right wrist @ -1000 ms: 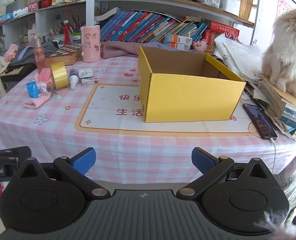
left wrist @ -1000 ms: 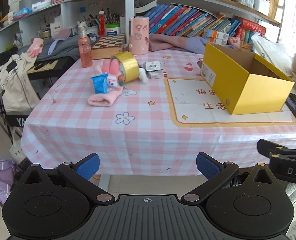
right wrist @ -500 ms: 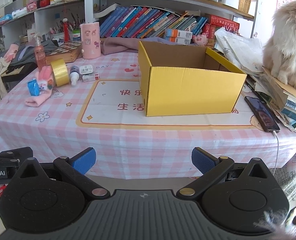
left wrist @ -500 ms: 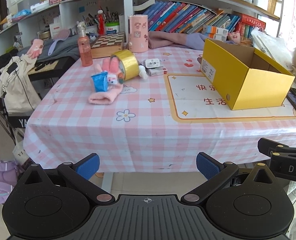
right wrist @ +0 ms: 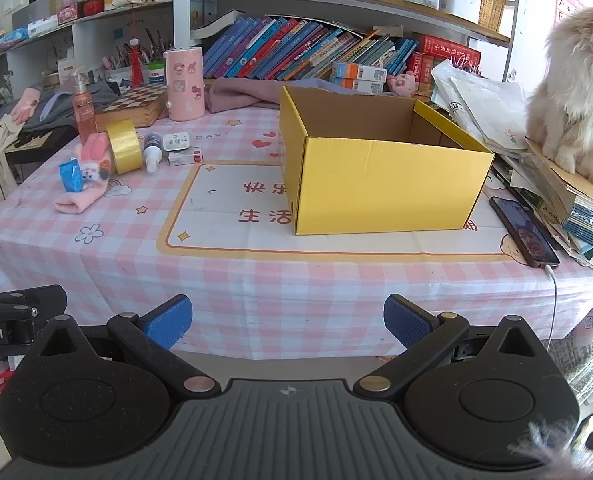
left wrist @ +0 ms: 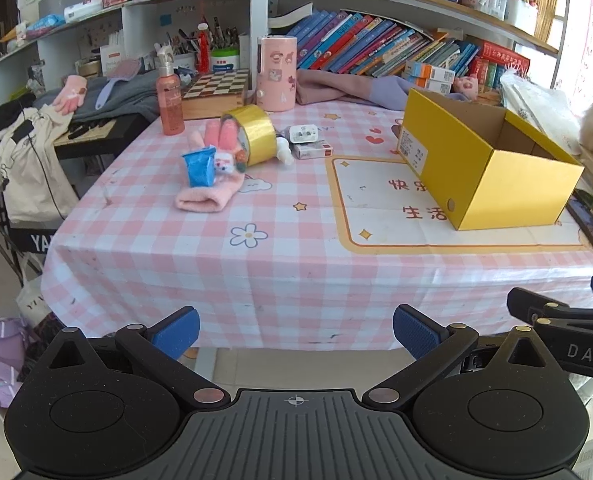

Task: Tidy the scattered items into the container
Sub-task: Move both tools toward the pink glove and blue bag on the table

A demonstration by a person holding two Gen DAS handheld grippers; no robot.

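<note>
Cat (right wrist: 576, 92) cropped at right edge; box (right wrist: 376, 184) floor hidden.

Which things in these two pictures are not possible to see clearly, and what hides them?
- Floor of the yellow box: both views, hidden by its own walls, so its contents cannot be told.
- Small dropper bottle: left wrist view, mostly behind the gold tape roll.
- Print on the small white carton: too small in both views.
- Cat: right wrist view, cut by the right edge.
- Pink glove: partly covered by the blue packet.
</note>
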